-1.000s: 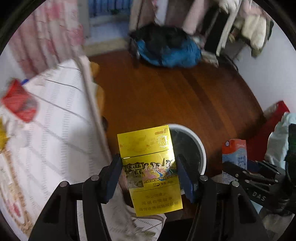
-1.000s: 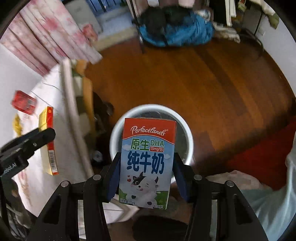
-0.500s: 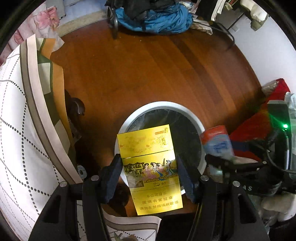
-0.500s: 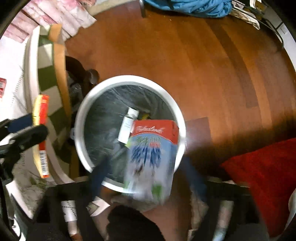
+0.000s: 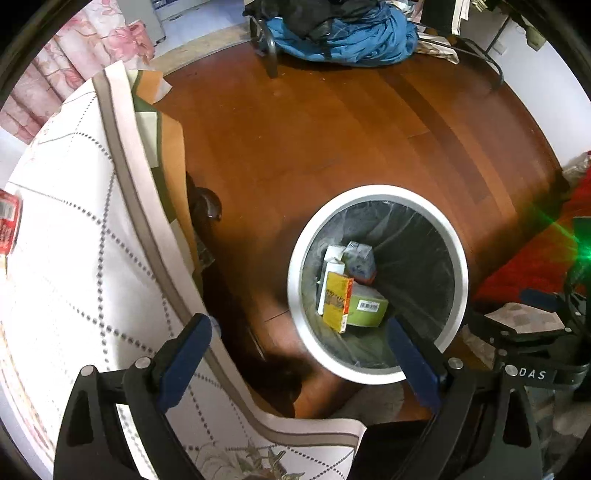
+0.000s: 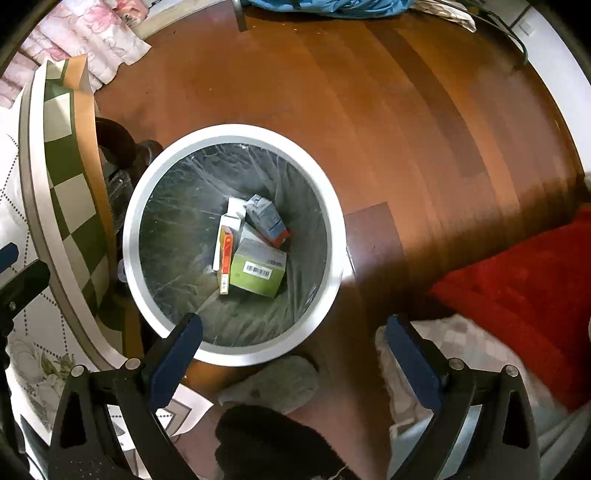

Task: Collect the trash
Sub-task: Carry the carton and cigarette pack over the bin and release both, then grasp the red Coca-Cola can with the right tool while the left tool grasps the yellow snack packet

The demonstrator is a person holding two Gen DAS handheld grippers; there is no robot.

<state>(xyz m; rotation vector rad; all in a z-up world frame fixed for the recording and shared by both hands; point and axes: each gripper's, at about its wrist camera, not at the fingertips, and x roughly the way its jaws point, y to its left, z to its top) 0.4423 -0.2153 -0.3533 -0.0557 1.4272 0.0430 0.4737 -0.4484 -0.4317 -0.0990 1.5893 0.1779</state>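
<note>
A white-rimmed trash bin [image 5: 376, 191] [image 6: 236, 131] with a clear liner stands on the wooden floor. Inside lie the yellow cigarette box [image 5: 337, 301] [image 6: 225, 258], the milk carton [image 5: 358, 260] [image 6: 267, 219], a green box [image 5: 367, 308] [image 6: 258, 271] and a white box [image 5: 330, 258]. My left gripper [image 5: 301, 358] hangs open and empty above the bin's near-left rim. My right gripper [image 6: 293, 360] is open and empty above the bin's near rim; it also shows at the right edge of the left wrist view [image 5: 532, 373].
A table with a white dotted cloth [image 5: 74, 258] [image 6: 22, 332] stands left of the bin, a red packet [image 5: 7, 227] on it. A red cushion [image 6: 517, 280] lies to the right. A grey slipper [image 6: 273, 384] sits below the bin. Blue clothing [image 5: 343, 33] is piled far back.
Both grippers opened and dropped their loads: the yellow cigarette box and the milk carton now lie inside the bin. Both cameras tilted down over the bin.
</note>
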